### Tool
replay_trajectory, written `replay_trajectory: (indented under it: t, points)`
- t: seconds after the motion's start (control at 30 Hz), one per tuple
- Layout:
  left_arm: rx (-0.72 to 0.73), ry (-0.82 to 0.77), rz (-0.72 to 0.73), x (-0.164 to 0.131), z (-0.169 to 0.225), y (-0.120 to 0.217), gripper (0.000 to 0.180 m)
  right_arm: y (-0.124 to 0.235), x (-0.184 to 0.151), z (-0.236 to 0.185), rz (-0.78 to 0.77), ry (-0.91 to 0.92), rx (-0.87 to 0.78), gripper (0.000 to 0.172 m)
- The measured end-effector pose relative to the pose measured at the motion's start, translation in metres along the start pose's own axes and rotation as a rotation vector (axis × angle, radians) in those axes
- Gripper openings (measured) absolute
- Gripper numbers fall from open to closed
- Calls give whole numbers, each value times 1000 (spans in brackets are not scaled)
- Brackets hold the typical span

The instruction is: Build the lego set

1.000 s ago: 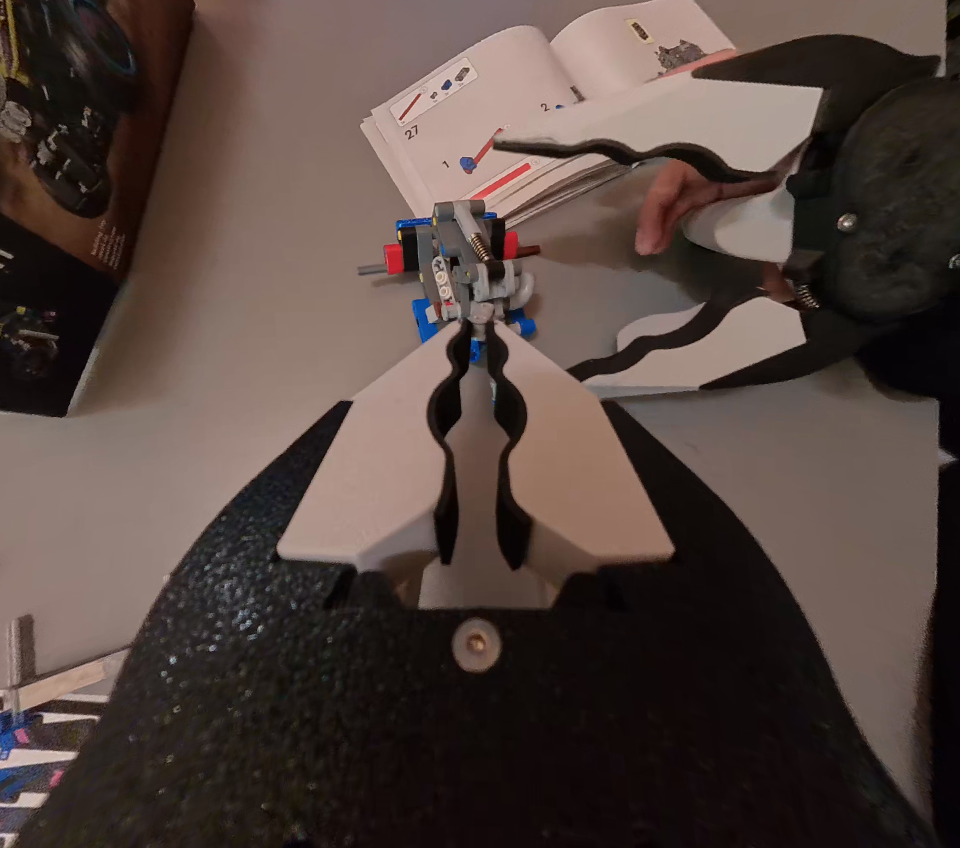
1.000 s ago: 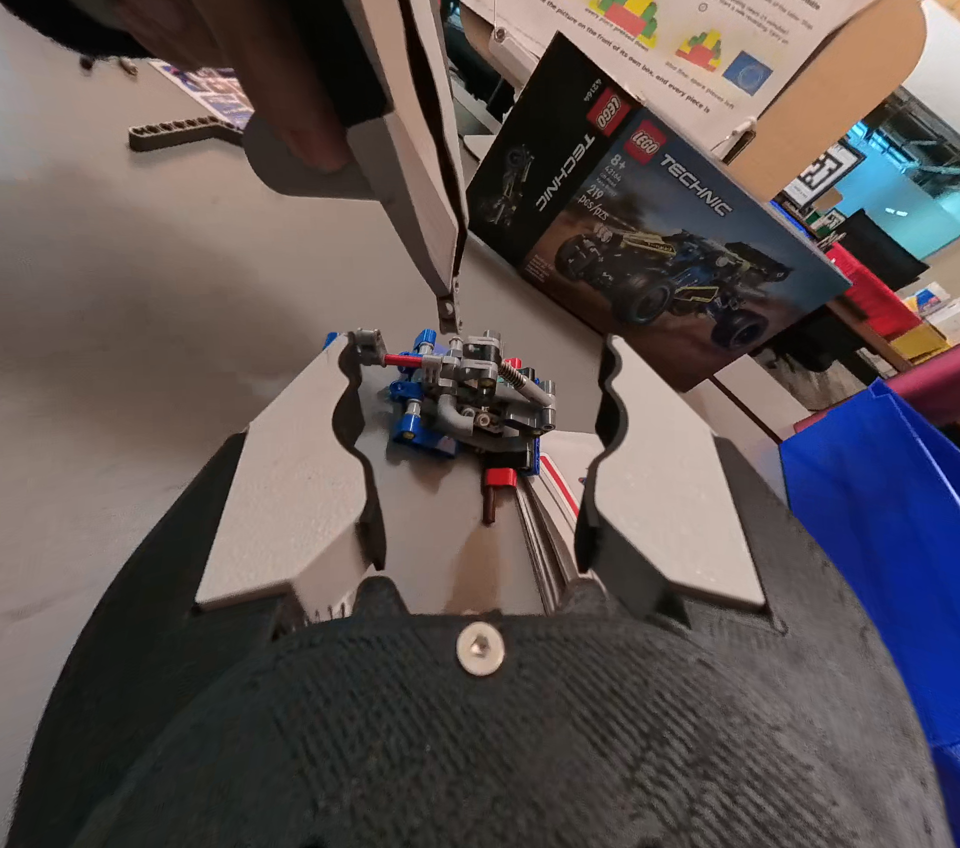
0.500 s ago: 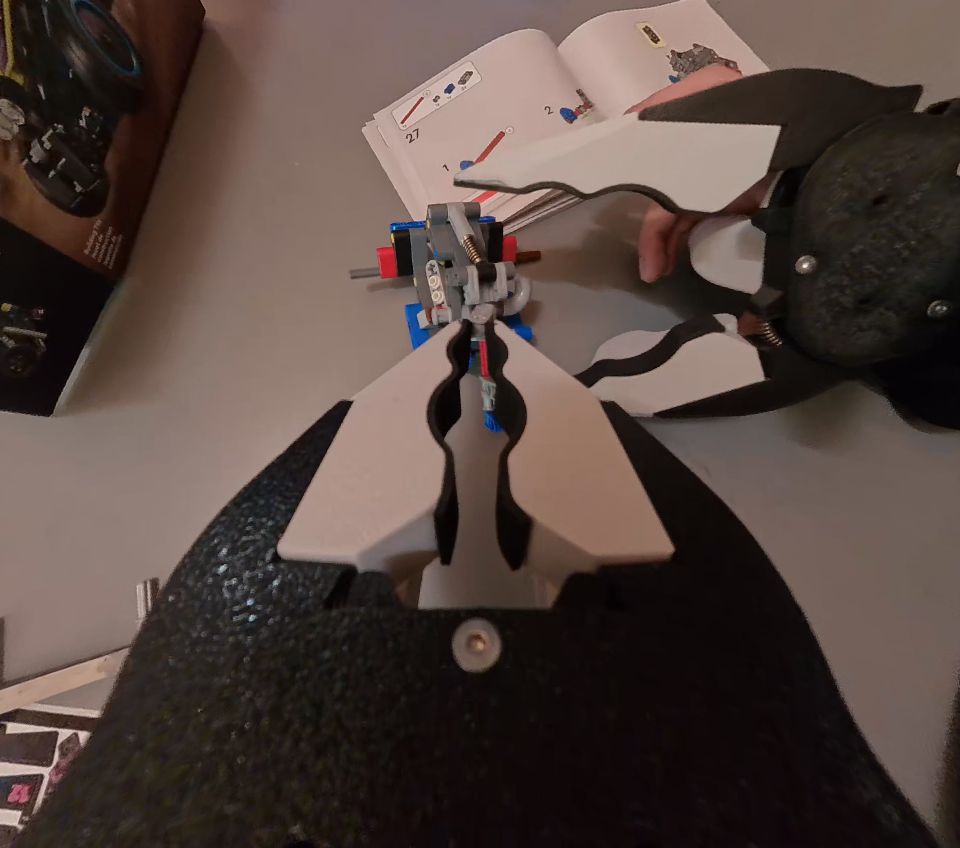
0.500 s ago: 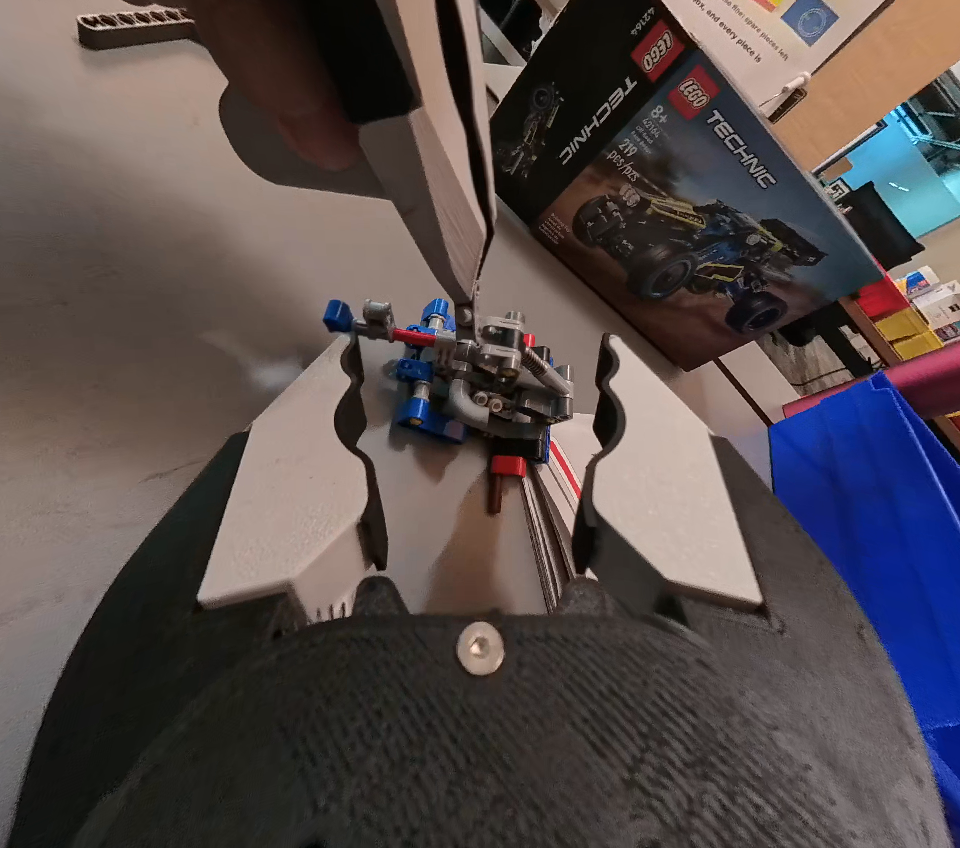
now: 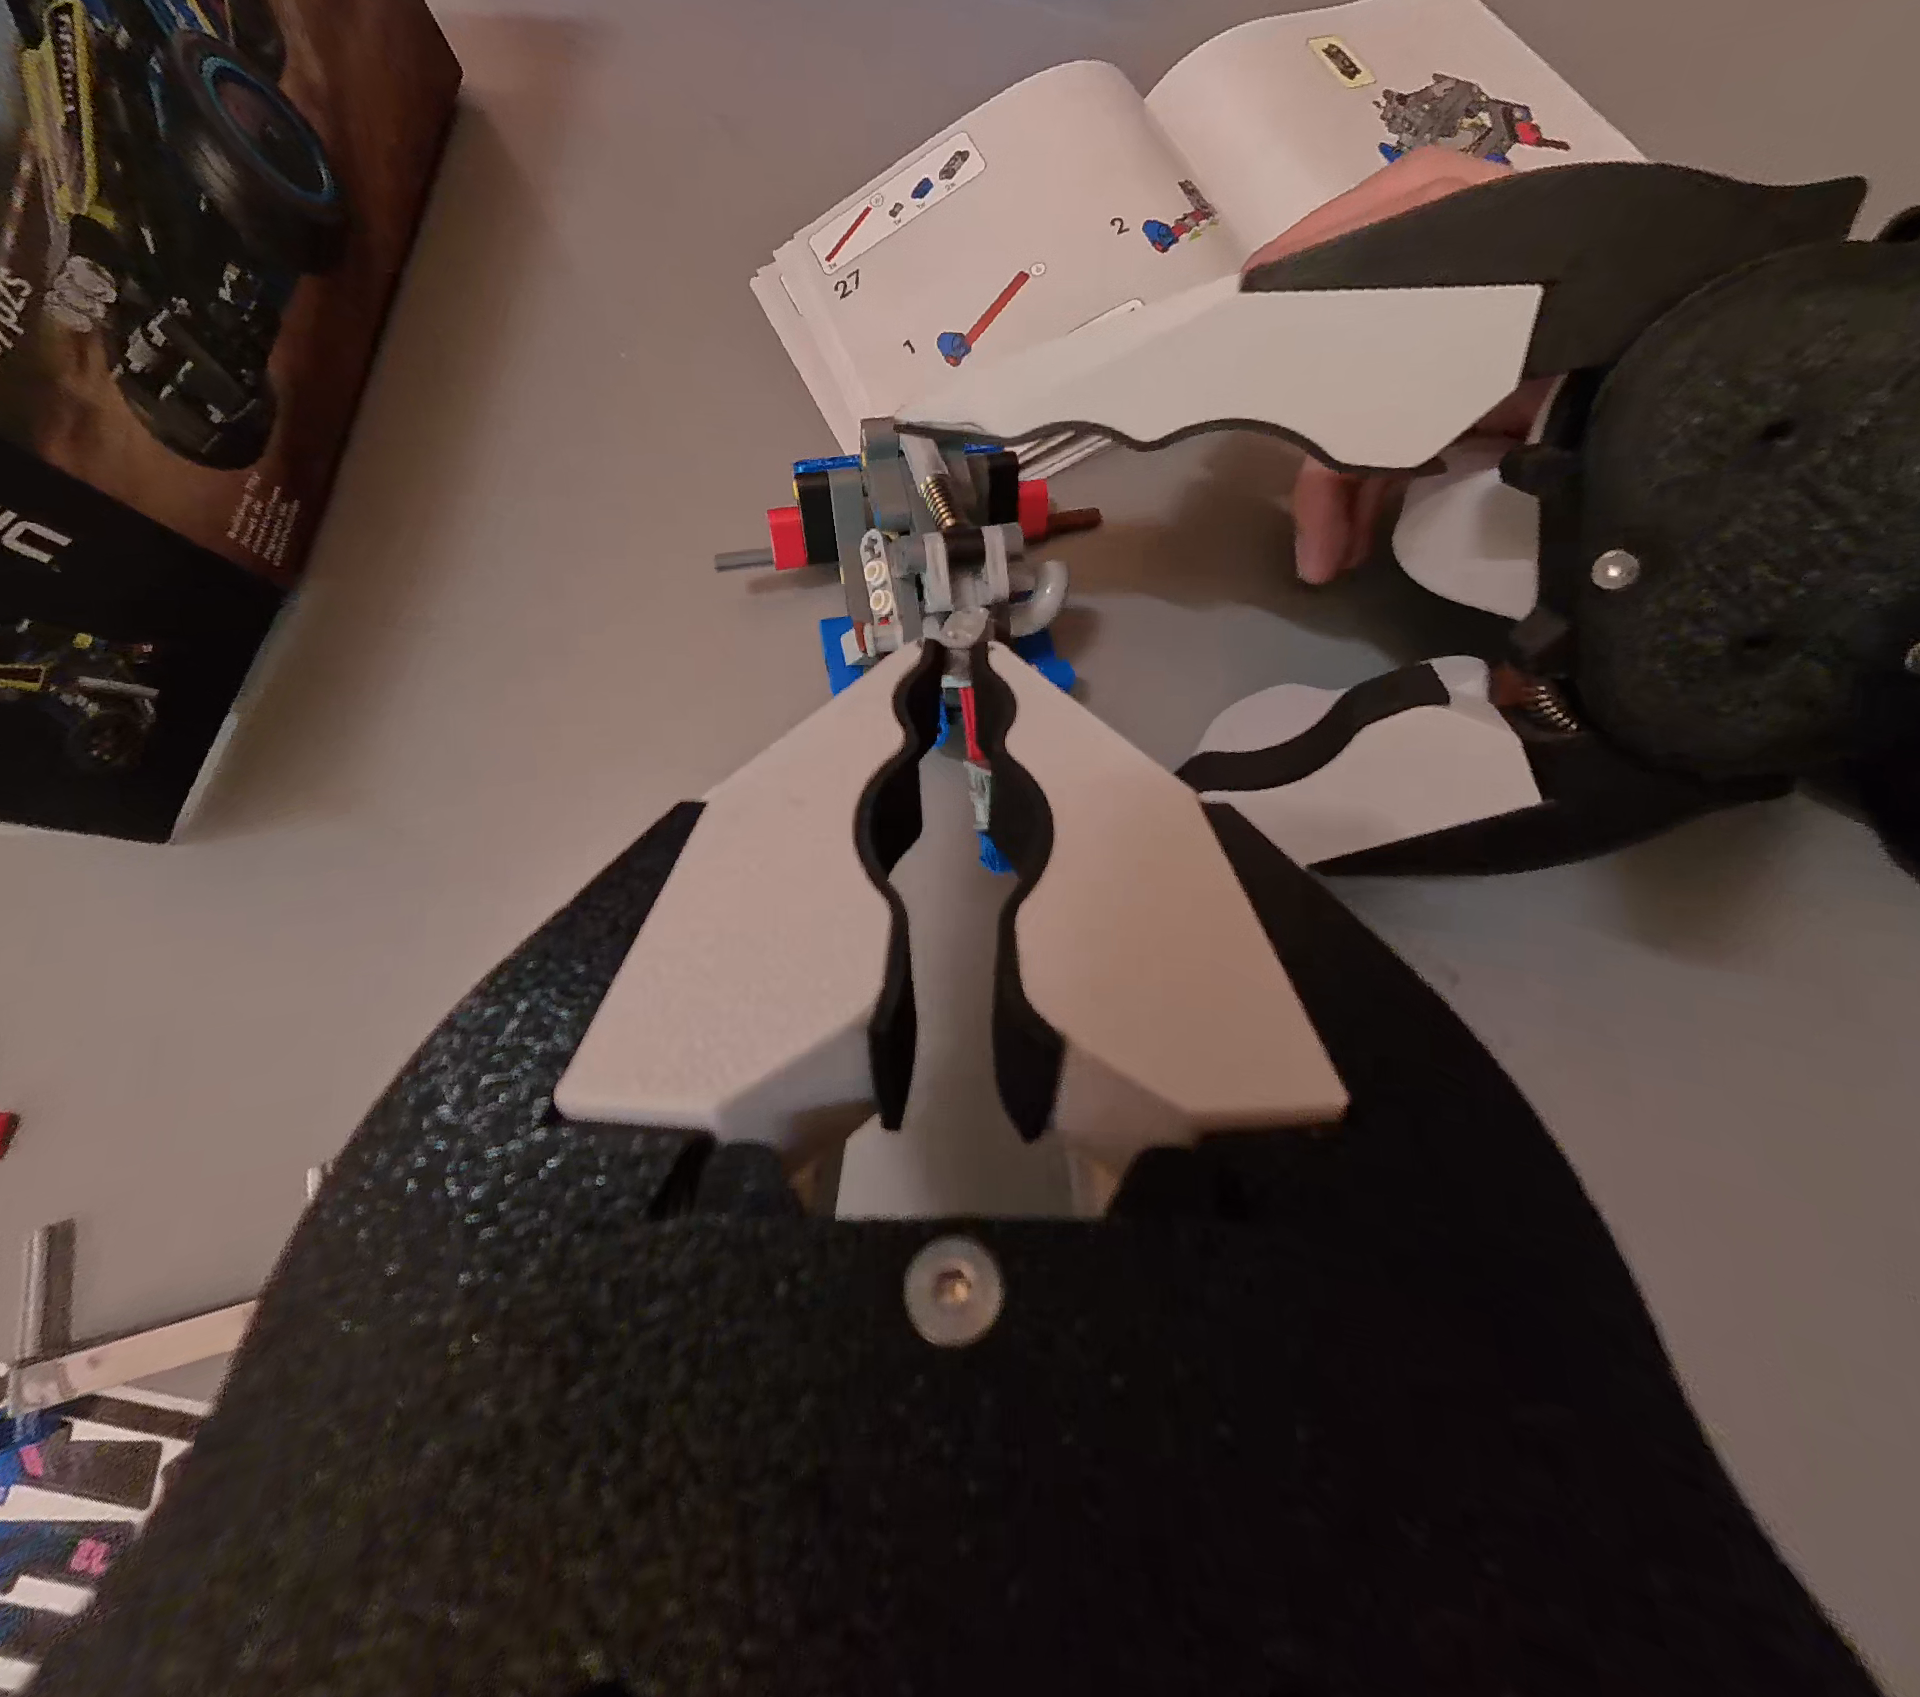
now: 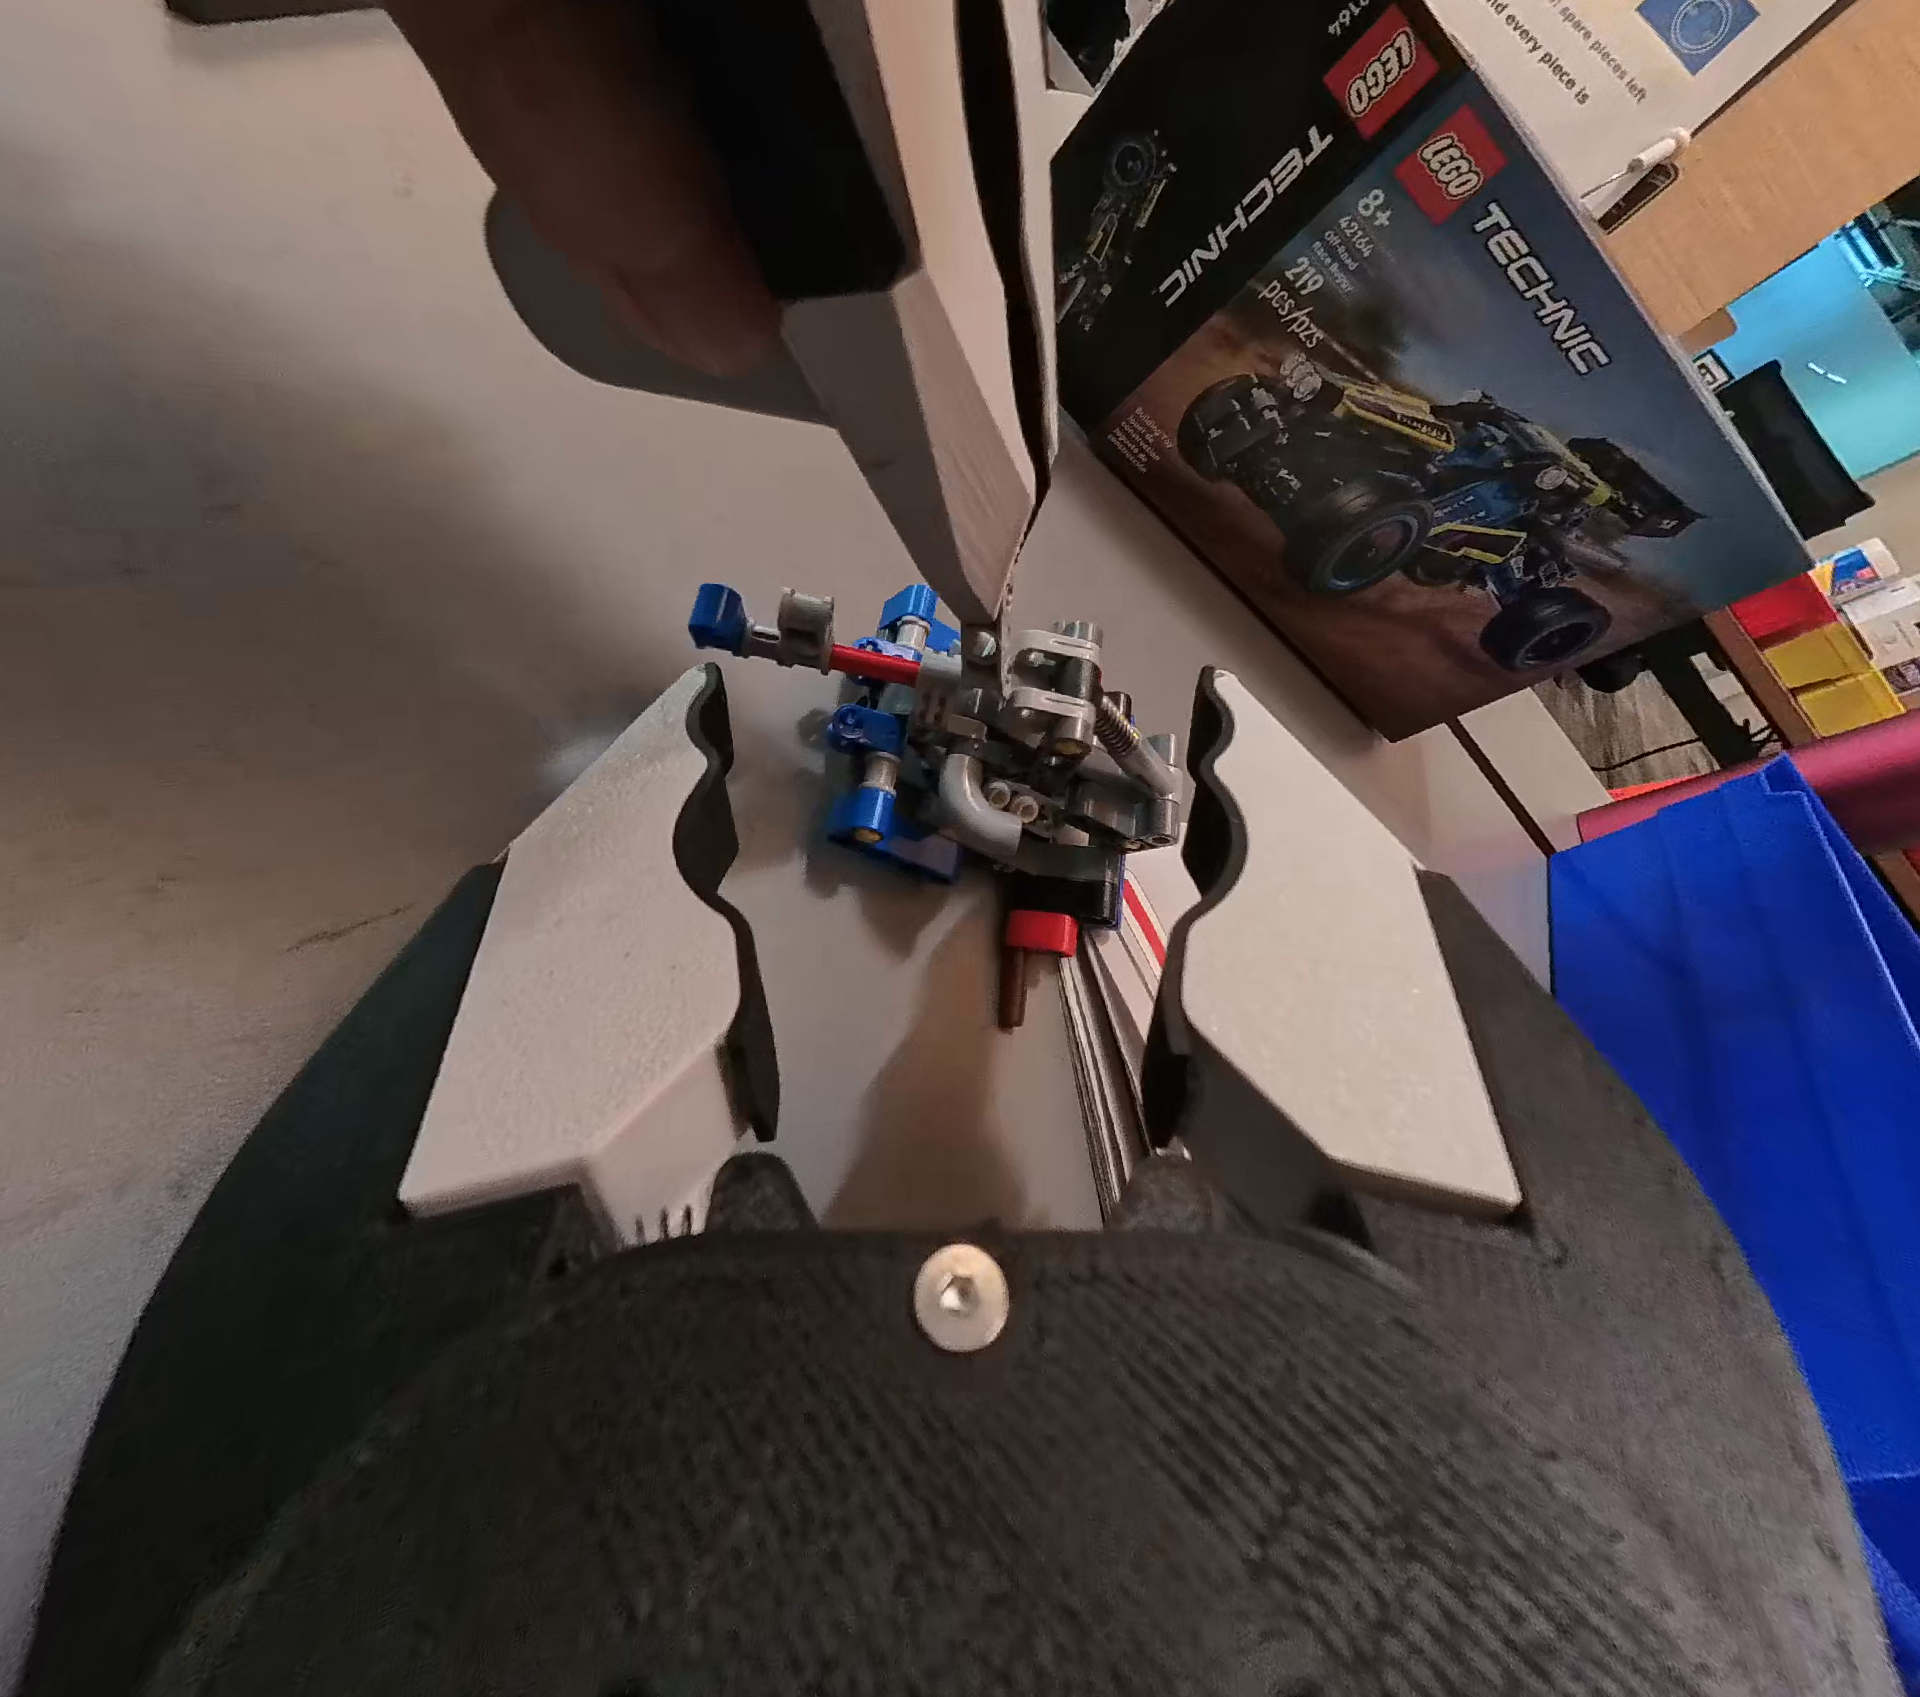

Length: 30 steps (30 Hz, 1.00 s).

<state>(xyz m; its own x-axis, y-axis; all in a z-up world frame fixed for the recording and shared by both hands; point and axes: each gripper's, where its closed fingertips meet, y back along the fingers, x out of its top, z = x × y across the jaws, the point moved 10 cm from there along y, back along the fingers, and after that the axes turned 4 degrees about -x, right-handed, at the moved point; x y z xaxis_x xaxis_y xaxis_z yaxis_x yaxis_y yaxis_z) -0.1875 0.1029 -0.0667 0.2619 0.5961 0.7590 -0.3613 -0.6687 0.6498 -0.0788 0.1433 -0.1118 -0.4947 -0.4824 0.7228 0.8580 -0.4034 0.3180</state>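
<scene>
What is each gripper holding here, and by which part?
Left gripper pinches the brick assembly by a small grey piece on top; right gripper is open, holding nothing.

I see a matt grey table top (image 5: 582,317), smooth and faintly scuffed. The small grey, blue and red plastic brick model (image 5: 914,546) looks glossy, with a bare metal coil spring (image 5: 940,494) on it. My left gripper (image 5: 961,660) has matt pale plastic fingers (image 5: 790,899) on a rough, grainy black body. The open instruction booklet (image 5: 1091,193) is matt paper; the printed cardboard box (image 6: 1434,400) shines slightly.
</scene>
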Motion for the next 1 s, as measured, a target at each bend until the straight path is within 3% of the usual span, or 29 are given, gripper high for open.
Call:
replay_trajectory:
  t: [0.3, 0.63, 1.0]
  points:
    - [52, -36, -11, -1, 4, -3, 2, -1, 0, 0, -5, 0, -3, 85]
    - [105, -79, 1, -2, 6, -7, 2, -2, 0, -1, -18, 10, 13, 71]
    - [45, -30, 25, -2, 0, -6, 2, 1, 6, 7, 25, -120, -73, 86]
